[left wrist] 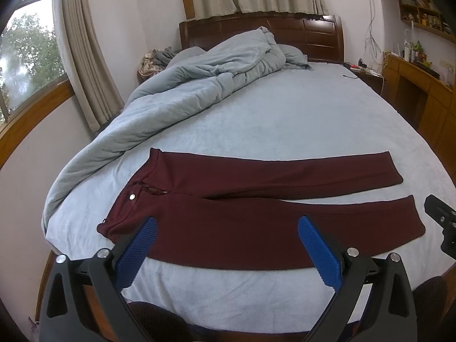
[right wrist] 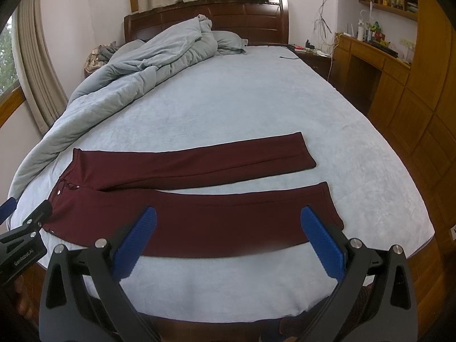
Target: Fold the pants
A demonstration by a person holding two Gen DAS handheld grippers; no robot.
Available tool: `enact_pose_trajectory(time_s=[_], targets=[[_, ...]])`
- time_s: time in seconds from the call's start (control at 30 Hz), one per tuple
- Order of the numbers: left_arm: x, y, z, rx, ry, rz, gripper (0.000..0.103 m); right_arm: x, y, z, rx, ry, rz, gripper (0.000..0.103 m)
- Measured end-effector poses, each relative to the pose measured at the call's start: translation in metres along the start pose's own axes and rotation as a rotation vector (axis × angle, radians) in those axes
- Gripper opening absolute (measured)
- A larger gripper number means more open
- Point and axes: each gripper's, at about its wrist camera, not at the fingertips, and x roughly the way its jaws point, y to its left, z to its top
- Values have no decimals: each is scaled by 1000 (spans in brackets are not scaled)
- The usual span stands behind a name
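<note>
Dark red pants lie flat on the light blue bed, waist to the left, both legs spread apart toward the right. They also show in the right wrist view. My left gripper is open and empty, hovering above the near leg close to the waist. My right gripper is open and empty, above the near leg toward the hem. The right gripper's body shows at the right edge of the left wrist view; the left gripper shows at the left edge of the right wrist view.
A crumpled grey-blue duvet lies along the bed's left and far side, against the dark wooden headboard. A window and curtains stand at left. A wooden desk and cabinets stand at right.
</note>
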Motion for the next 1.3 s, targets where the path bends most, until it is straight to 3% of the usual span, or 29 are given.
enact_pose_trajectory(time_s=[0.7,0.87,1.0,1.07,1.13,1.23,1.3], targets=[[2,-3,0,5,3,1,99,4,-3,-1,-1,10,0,101],[20,-4,1,7,35,-96,99,18,-21,10,10,7,16,101],[62,-4,1,-17,165,-128,99,61,-59,31,15,44,-12,101],[85,-4,3,-38,219,-142,99,100,-86,44,27,109,-18,101],[111,-3,8,-72,234,-158,99,141,-110,59,50,164,-4,101],[157,-6,16,-132,231,-257,99,195,-134,79,64,221,-26,101],[193,-22,25,-52,278,-233,99,241,-153,96,58,267,-39,101]])
